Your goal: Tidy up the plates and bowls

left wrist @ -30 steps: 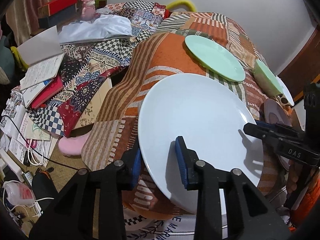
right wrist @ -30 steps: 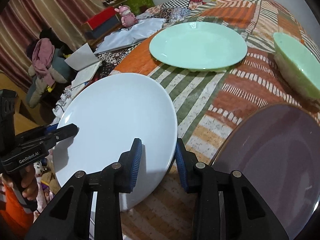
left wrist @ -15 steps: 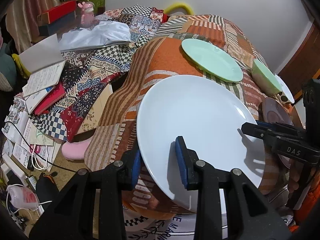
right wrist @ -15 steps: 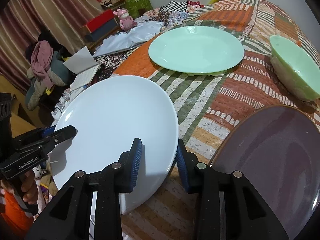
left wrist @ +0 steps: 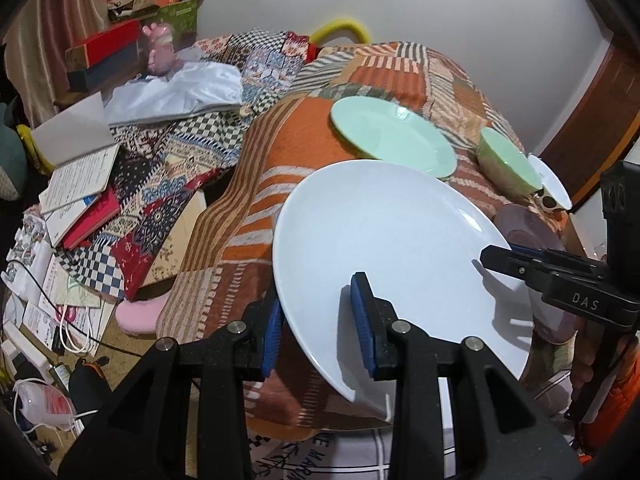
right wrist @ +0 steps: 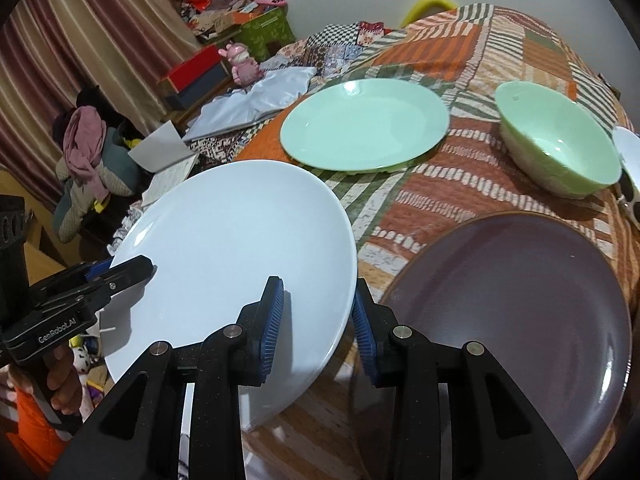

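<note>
A: Left wrist view: your left gripper (left wrist: 318, 316) points steeply down, blue pads clamped on the near-left rim of the white plate (left wrist: 392, 248), one pad above the rim, one under.

B: And the right one?

A: Your right gripper (right wrist: 318, 320) has the opposite rim pinched the same way, tilted down too. You can see it from the left view, reaching in from the right. The plate's held tilted between both, over the near edge of the quilt (right wrist: 460, 52).

B: Other dishes?

A: Green plate (right wrist: 364, 124) and green bowl (right wrist: 560, 148) sit further back on the quilt, apart. Purple plate (right wrist: 512, 304) lies just beside your right gripper.
</note>
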Tool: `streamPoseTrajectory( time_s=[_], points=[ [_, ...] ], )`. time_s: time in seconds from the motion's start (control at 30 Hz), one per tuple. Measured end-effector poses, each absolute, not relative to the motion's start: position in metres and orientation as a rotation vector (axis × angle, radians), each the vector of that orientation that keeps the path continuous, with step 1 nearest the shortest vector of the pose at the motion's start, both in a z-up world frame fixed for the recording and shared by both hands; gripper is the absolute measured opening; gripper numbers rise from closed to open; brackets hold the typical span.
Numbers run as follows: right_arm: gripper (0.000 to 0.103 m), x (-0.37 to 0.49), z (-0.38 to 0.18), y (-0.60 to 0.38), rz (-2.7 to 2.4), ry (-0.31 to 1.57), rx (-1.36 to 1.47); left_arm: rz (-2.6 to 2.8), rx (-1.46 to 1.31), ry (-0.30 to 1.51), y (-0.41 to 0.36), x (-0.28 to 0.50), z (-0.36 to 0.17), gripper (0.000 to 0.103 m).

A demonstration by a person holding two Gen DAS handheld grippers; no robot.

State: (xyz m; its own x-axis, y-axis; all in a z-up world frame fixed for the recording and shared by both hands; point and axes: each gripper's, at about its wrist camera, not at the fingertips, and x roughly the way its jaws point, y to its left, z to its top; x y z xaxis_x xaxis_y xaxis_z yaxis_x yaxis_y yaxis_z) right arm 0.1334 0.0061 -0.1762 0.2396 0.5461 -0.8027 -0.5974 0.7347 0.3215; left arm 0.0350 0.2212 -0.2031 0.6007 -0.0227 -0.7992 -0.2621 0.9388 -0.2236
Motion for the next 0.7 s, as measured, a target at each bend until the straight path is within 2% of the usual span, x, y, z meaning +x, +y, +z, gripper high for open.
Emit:
streamPoseTrajectory(
  time_s=[0.7],
  points=[
    [0.032,0.133,-0.143,-0.056,0.708,0.963,0.011,0.052,-0.281,0.843,0.167,0.050,-0.165,0.032]
  ],
)
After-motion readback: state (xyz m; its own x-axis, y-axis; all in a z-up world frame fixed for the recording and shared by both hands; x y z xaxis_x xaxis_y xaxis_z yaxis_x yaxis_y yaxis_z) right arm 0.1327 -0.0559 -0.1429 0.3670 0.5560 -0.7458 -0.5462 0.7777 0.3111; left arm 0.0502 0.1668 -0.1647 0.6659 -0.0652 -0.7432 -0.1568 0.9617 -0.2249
